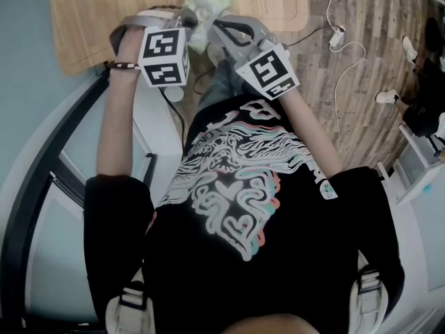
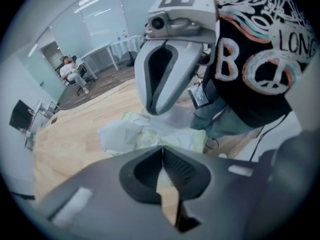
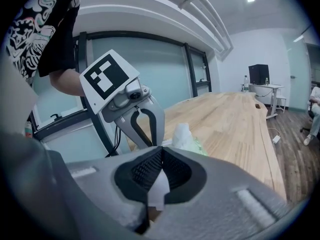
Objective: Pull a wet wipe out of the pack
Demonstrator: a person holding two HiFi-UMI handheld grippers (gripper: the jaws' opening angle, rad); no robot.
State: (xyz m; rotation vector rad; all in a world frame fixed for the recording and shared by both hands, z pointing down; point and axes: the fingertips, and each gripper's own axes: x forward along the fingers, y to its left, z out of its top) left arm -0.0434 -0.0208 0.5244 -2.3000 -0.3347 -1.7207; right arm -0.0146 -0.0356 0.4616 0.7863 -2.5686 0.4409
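The pale green wipe pack (image 1: 206, 2) lies on the wooden table (image 1: 97, 26) near its front edge. A crumpled white wipe stands up from its opening in the right gripper view, on the pack (image 3: 189, 138). My left gripper (image 1: 189, 24) hovers just left of the pack, and in its own view, left gripper (image 2: 162, 149), the jaws are shut with nothing between them, the pack (image 2: 150, 133) just beyond. My right gripper (image 1: 224, 32) is to the pack's right. In its own view, right gripper (image 3: 161, 153) is shut, with a white wet wipe sheet (image 3: 159, 190) hanging between the pads.
The table edge runs just under both grippers, with a white ledge and dark window frame (image 1: 42, 186) below at the left. Cables (image 1: 334, 61) trail over the wood floor on the right. A person sits on a chair (image 2: 72, 74) far across the room.
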